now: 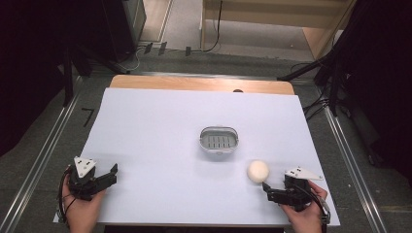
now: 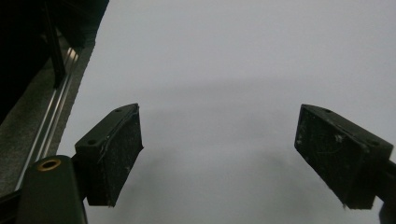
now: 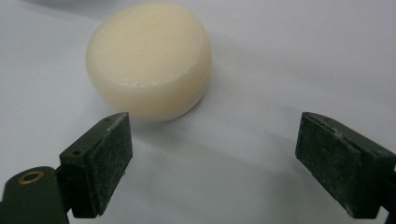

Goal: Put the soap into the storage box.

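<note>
While the round, cream-coloured puck of soap point(image 3: 148, 60) lies on the white-covered bench point(image 1: 160, 126) just ahead of your right gripper point(image 3: 212, 163), its jaws spread wide and empty, I judge the pick is next. Ease forward until the puck sits centred between the pads, then close squarely on its curved sides so it cannot squirt out. Your left gripper point(image 2: 219, 154), also wide and empty, rests clear at the near left corner, and the small grey slotted tray point(image 1: 219, 139) waits mid-bench, probably as the drop spot.
</note>
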### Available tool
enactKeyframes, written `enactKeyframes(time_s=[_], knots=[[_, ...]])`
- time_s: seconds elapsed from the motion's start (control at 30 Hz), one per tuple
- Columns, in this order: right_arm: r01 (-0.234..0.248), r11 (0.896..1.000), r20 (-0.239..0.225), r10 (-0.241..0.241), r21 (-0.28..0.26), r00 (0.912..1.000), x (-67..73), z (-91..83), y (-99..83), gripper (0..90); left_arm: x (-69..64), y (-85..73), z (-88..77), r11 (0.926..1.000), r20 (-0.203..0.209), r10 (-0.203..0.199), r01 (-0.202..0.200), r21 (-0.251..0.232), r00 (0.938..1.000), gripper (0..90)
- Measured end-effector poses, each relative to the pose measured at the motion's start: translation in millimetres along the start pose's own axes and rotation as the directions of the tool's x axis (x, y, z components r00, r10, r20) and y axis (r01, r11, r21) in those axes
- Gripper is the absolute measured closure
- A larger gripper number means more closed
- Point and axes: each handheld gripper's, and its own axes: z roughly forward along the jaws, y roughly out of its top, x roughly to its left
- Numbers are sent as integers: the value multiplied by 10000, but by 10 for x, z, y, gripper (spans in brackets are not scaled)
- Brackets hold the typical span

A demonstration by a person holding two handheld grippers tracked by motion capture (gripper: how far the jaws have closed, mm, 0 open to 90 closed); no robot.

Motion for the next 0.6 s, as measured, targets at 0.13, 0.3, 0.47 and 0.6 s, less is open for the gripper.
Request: enactKeyframes(time_s=[0.13,0.3,0.47,0.6], knots=[[21,10000,-23,-21,48,10000,30,12,5,115,-1,-1,-1,10000,-1,2,-2,-12,10000,160],[116,9999,-152,-116,16,9998,63,29,16,121,-1,0,0,10000,-9,12,-12,6,10000,160],[136,9999,-198,-135,39,9997,89,36,28,129,-3,0,0,10000,-10,14,-14,2,10000,160],[173,9998,-210,-171,96,9996,124,62,41,132,-4,0,-1,10000,-18,27,-26,15,10000,160]])
